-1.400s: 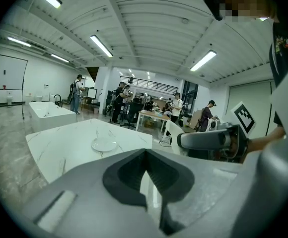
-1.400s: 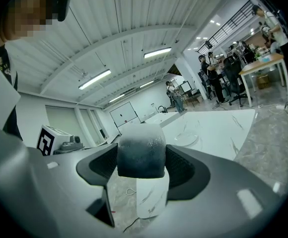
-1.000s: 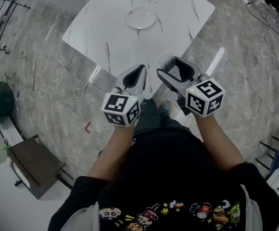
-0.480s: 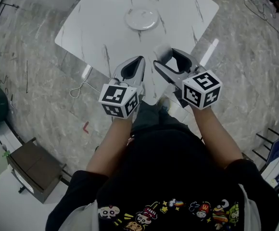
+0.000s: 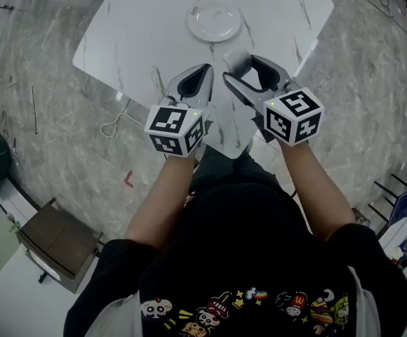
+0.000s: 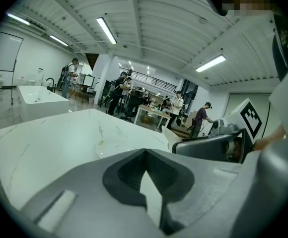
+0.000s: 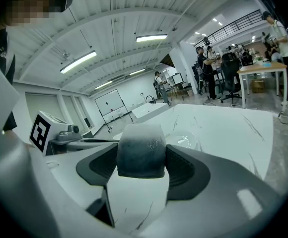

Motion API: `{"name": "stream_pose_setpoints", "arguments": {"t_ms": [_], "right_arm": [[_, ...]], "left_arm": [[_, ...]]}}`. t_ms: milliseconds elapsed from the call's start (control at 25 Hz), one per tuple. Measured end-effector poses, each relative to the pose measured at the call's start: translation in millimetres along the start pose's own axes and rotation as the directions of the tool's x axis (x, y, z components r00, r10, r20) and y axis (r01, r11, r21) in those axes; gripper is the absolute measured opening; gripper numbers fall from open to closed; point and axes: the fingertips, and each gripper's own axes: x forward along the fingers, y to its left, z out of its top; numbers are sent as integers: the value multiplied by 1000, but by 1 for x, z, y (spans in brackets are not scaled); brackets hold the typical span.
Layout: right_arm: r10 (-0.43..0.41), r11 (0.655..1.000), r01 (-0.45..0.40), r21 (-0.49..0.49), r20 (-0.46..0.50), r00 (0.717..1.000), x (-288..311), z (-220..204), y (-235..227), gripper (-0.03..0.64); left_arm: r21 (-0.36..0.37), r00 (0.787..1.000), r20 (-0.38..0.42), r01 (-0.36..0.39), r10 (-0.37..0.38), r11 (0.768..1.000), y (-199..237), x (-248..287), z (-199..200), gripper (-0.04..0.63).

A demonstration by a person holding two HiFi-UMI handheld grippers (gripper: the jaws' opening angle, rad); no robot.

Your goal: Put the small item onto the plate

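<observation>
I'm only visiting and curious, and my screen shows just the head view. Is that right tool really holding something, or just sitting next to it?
Observer: It is holding something. The right gripper view shows the right tool shut on a small item, pinched between both jaws.
Visitor: What does the thing look like up close?
Observer: It is a rounded block, pale at one end and speckled dark grey at the other.
Visitor: And the left tool, has it got anything?
Observer: No. The left gripper view shows the left tool with its jaws closed together and nothing between them.
</observation>
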Motion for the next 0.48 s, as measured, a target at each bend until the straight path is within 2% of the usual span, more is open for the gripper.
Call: {"name": "stream_pose_setpoints", "arguments": {"t_ms": [200, 480], "right_arm": [[-38, 999, 38, -7, -35, 999, 36, 0, -22, 328], [-87, 995, 83, -50, -85, 993, 92, -4, -59, 328]], "left_arm": [[-29, 999, -39, -12, 11, 1000, 34, 22, -8, 2], [-15, 998, -61, -8, 7, 1000, 70, 60, -11, 2]]}}
